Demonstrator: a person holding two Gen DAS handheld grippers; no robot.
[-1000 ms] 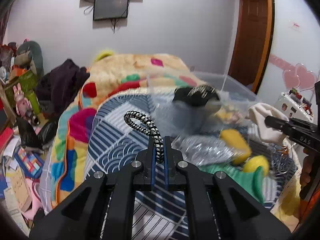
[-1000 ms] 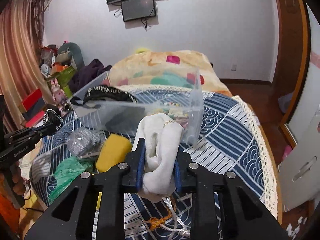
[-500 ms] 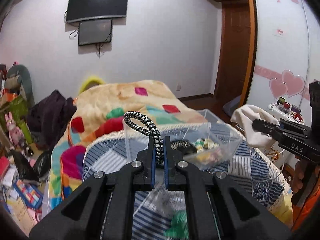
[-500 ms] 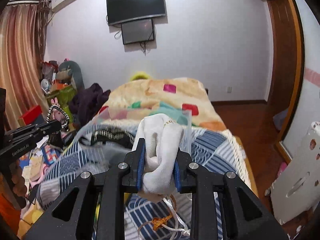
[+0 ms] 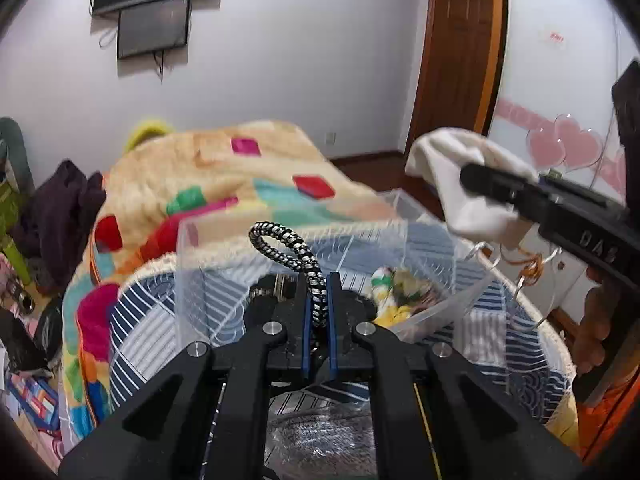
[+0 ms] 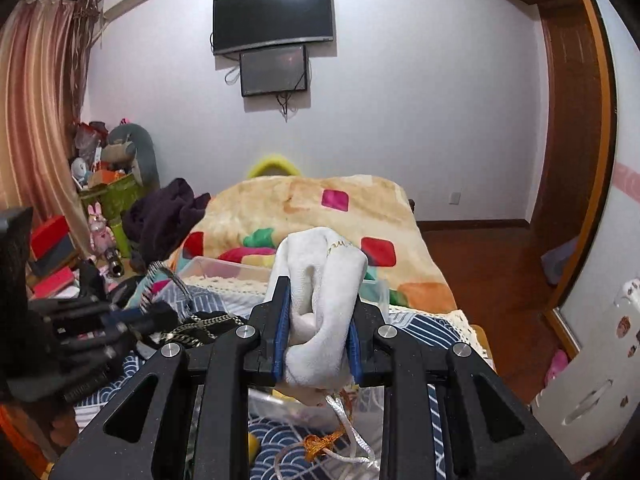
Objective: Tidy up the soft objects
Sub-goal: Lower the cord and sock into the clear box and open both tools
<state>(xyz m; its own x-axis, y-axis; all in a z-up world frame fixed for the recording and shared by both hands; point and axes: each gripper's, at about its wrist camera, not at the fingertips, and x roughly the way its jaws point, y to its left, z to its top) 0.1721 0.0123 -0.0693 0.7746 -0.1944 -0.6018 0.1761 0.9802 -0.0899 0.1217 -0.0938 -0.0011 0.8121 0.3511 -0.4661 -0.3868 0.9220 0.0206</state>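
My left gripper point(image 5: 317, 300) is shut on a black-and-white braided band point(image 5: 286, 246) that loops up to the left, held over the near side of a clear plastic bin point(image 5: 404, 236) on the bed. My right gripper point(image 6: 318, 320) is shut on a white cloth drawstring pouch point(image 6: 324, 280), its cords and orange tassel point(image 6: 320, 440) hanging below. In the left wrist view the pouch point(image 5: 456, 176) hangs above the bin's right end. The bin holds a black item point(image 5: 266, 284) and a yellow-green soft thing point(image 5: 394, 292). The left gripper point(image 6: 152, 312) shows at the left of the right wrist view.
The bin stands on a blue-and-white patterned bedspread point(image 5: 160, 320). A beige blanket with coloured squares point(image 6: 320, 208) lies behind it. A silvery bag point(image 5: 320, 436) lies under my left gripper. Clutter fills the floor at the left point(image 6: 60, 248). A wooden door point(image 5: 460, 60) stands at the back right.
Both grippers have moved forward to the bin. The pouch now hangs above the bin's right end and the band is over its near side. Both grips are unchanged.
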